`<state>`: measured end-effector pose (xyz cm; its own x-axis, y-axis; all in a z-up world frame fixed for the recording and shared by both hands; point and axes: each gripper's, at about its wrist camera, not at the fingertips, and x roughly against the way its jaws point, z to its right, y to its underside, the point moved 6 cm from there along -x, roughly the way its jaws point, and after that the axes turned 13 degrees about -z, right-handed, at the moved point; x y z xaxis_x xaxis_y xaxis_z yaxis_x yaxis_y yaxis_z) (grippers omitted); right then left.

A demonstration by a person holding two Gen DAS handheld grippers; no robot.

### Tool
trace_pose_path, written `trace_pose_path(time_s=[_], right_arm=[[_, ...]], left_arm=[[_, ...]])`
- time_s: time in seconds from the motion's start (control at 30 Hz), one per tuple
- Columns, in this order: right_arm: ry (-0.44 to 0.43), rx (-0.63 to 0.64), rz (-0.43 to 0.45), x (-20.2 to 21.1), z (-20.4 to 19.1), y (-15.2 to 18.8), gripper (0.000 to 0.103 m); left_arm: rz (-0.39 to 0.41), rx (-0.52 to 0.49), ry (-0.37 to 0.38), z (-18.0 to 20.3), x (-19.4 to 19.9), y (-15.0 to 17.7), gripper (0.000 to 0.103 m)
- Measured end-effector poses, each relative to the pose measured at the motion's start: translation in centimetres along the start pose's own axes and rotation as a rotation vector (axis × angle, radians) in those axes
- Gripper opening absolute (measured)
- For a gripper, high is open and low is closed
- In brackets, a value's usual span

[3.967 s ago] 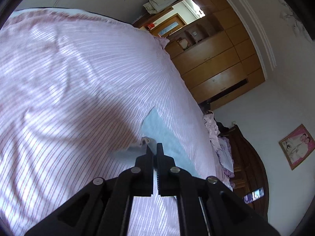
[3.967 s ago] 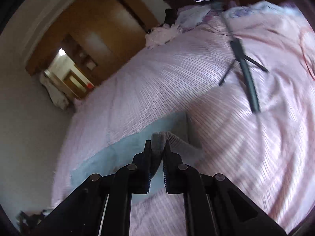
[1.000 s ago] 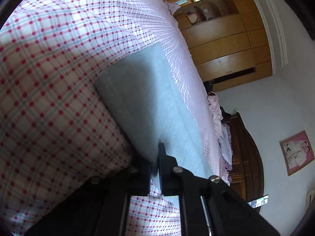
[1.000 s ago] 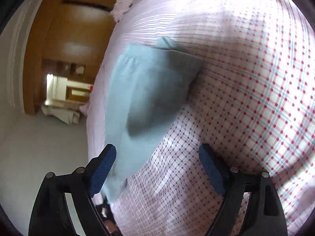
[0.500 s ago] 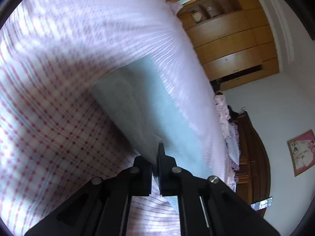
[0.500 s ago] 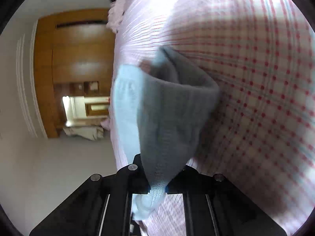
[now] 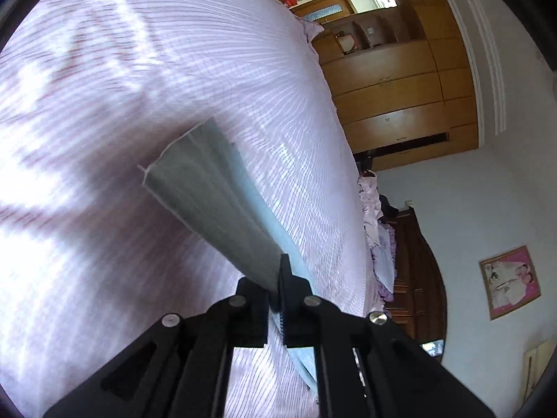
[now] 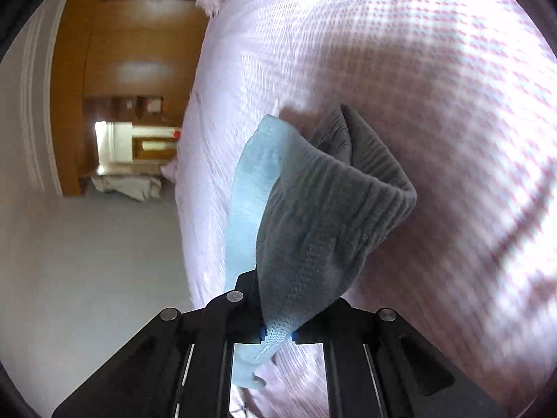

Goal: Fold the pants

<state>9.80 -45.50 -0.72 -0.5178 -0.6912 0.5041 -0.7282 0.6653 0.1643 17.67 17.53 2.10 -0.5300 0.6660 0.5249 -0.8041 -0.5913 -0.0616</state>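
The pants are light blue-grey knit cloth. In the left wrist view the pants hang as a folded strip from my left gripper, which is shut on their edge above the pink checked bed. In the right wrist view my right gripper is shut on the ribbed waistband end of the pants, which is lifted off the bed and droops in loose folds in front of the jaws.
A wooden wardrobe with shelves and drawers stands past the bed's far side. Pink and lilac clothes are piled by a dark wooden headboard. A framed picture hangs on the wall. A lit doorway shows in the right wrist view.
The right gripper, open a second ago, has shut on the waistband end and lifted it. Both grippers have risen, and the pants have come up off the bed.
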Motion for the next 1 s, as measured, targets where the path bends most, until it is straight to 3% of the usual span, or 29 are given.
trace_pose_path(time_s=[0.2,0.3,0.33,0.37,0.4,0.43,0.47,0.53,0.57,0.63,0.73,0.83,0.93,1.0], right_arm=[[0.072,0.061,-0.042,0.0,0.6,5.3,0.003],[0.159,0.062,-0.003,-0.2,1.4,6.2,0.010],[0.193,0.056,0.008,-0.1,1.9,6.3,0.022],[0.246,0.043,0.035,0.4,2.5,6.7,0.040],[0.266,0.046,0.067,1.0,3.0,7.2,0.049],[0.269,0.061,0.107,1.9,2.9,7.3,0.062],[0.262,0.095,0.162,3.1,2.8,7.6,0.068],[0.299,0.129,0.218,4.3,2.7,7.5,0.070],[0.335,0.141,0.247,4.8,2.6,7.2,0.070],[0.377,0.157,0.288,5.6,2.5,7.4,0.071],[0.351,0.203,0.314,5.2,1.5,7.2,0.071],[0.377,0.283,0.341,4.2,1.2,7.5,0.071],[0.408,0.379,0.313,2.6,1.2,8.1,0.071],[0.386,0.416,0.281,1.8,0.9,8.4,0.072]], left_arm=[[0.007,-0.022,-0.019,-2.5,5.5,2.7,0.004],[-0.078,-0.042,-0.059,-3.8,5.5,3.5,0.006],[-0.100,-0.044,-0.113,-4.4,5.3,3.7,0.007],[-0.099,-0.059,-0.216,-5.3,5.6,4.2,0.009],[-0.075,-0.090,-0.308,-5.7,5.9,4.6,0.016],[-0.009,-0.181,-0.452,-5.7,6.9,5.4,0.021],[0.044,-0.269,-0.555,-5.2,7.5,6.1,0.028],[0.189,-0.514,-0.819,-3.0,8.3,8.7,0.034],[0.222,-0.615,-0.875,-1.8,8.0,10.3,0.034],[0.184,-0.813,-0.832,0.7,6.1,14.8,0.034],[0.030,-1.053,-0.579,5.2,1.4,23.1,0.037],[-0.121,-1.179,-0.410,7.6,-3.0,28.8,0.037],[-0.195,-1.170,-0.322,8.7,-7.0,31.0,0.037],[-0.195,-1.133,-0.321,8.9,-8.4,31.1,0.037]])
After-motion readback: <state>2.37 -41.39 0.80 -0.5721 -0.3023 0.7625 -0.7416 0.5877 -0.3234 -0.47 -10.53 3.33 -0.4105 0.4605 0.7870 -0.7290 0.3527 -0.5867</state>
